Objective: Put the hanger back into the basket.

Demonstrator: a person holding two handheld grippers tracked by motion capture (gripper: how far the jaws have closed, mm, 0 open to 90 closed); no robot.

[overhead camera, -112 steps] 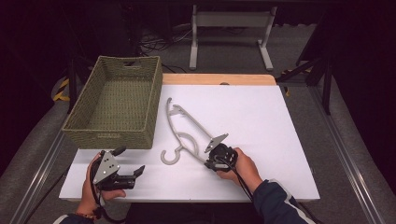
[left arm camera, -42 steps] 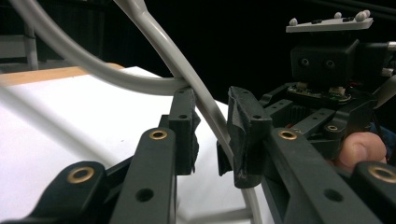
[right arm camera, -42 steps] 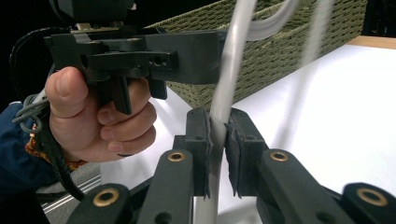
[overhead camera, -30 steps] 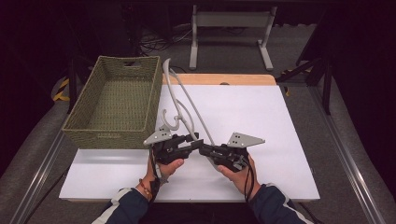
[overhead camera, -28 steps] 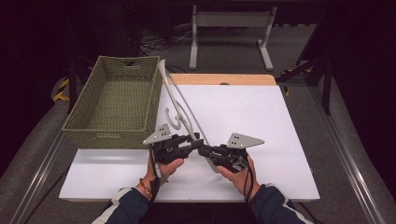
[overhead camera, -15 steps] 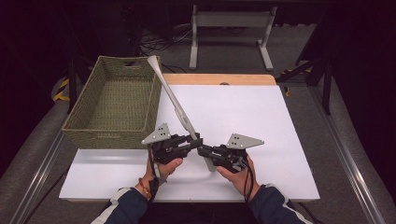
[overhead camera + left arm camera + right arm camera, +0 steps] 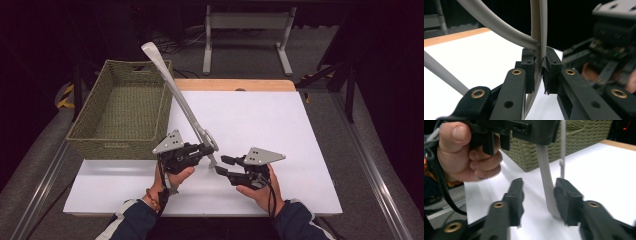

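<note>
- Grey plastic coat hanger (image 7: pixel 183 102): raised off the white counter (image 7: pixel 280 130), standing steeply tilted. Its upper end leans over the near right corner of the green woven basket (image 7: pixel 122 112); its lower end sits just right of that basket's front corner.
- Left gripper (image 7: pixel 200 150): jaws pressed together on the hanger's thin curved bar near its lower end, having just been closing. In the left gripper view the bar (image 7: pixel 539 37) runs upright between the two pads.
- Right gripper (image 7: pixel 223 165): jaws spread, having just been opening. In the right gripper view the hanger's lower end (image 7: pixel 548 185) stands between them, close against one jaw and well clear of the other.
- Both grippers lie right of the basket's front, tips facing each other, near but apart.
</note>
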